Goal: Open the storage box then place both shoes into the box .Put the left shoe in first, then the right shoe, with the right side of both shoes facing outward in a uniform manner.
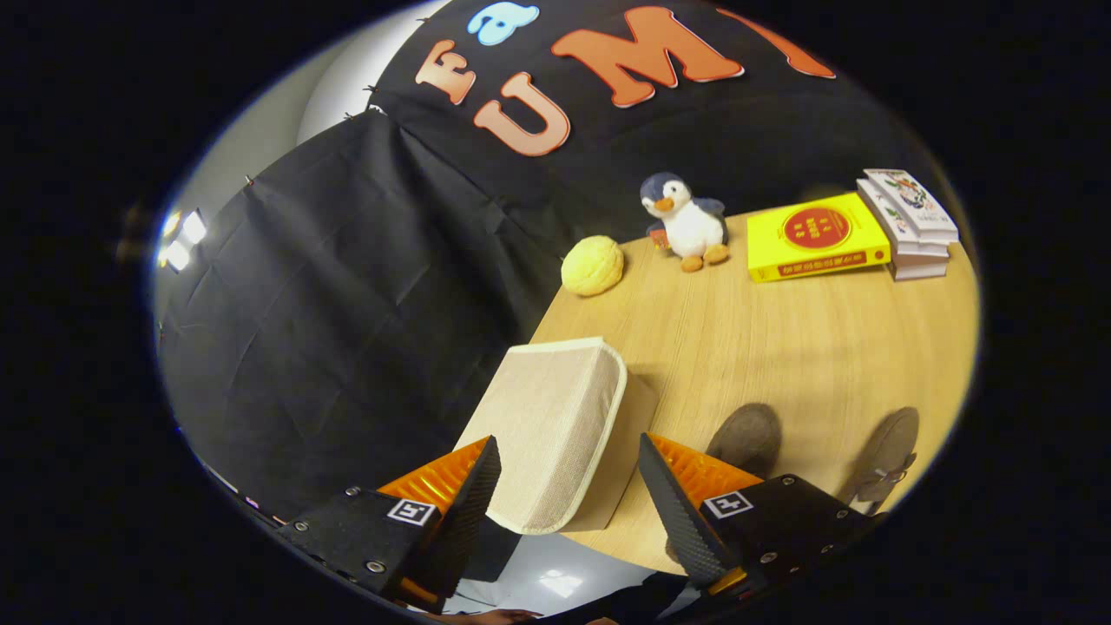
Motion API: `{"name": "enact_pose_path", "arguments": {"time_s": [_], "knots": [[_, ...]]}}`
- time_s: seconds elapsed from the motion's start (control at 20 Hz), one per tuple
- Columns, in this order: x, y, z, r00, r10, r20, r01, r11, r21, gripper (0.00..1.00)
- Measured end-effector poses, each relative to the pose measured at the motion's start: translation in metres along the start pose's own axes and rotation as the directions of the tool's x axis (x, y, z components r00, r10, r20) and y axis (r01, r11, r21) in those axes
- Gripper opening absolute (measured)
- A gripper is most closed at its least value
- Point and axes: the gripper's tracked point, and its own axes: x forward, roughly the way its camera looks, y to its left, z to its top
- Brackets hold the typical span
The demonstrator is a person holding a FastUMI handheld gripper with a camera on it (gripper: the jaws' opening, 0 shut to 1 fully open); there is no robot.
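beige storage box (555,425) between spread fingers (473,508)

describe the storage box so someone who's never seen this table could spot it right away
On the wooden table, look at the near corner by the black cloth wall. The storage box stands there between the fingers of the open tool, which do not touch it. It is the one pale beige woven fabric case with a rounded cream-trimmed lid, unlike the two dark shoes beside it.
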Motion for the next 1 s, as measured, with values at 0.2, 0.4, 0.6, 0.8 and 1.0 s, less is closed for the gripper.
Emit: {"name": "enact_pose_path", "arguments": {"time_s": [0.2, 0.4, 0.6, 0.8, 1.0], "knots": [[0.036, 0.0, -0.028, 0.994, 0.047, -0.097, -0.045, 0.999, 0.028, 0.96], [0.062, -0.005, -0.043, 0.987, 0.068, -0.146, -0.053, 0.993, 0.106, 0.96], [0.084, -0.012, -0.056, 0.981, 0.086, -0.171, -0.06, 0.986, 0.154, 0.96], [0.101, -0.013, -0.074, 0.97, 0.139, -0.2, -0.094, 0.971, 0.219, 0.96], [0.101, -0.002, -0.072, 0.963, 0.197, -0.184, -0.137, 0.945, 0.299, 0.95]]}}
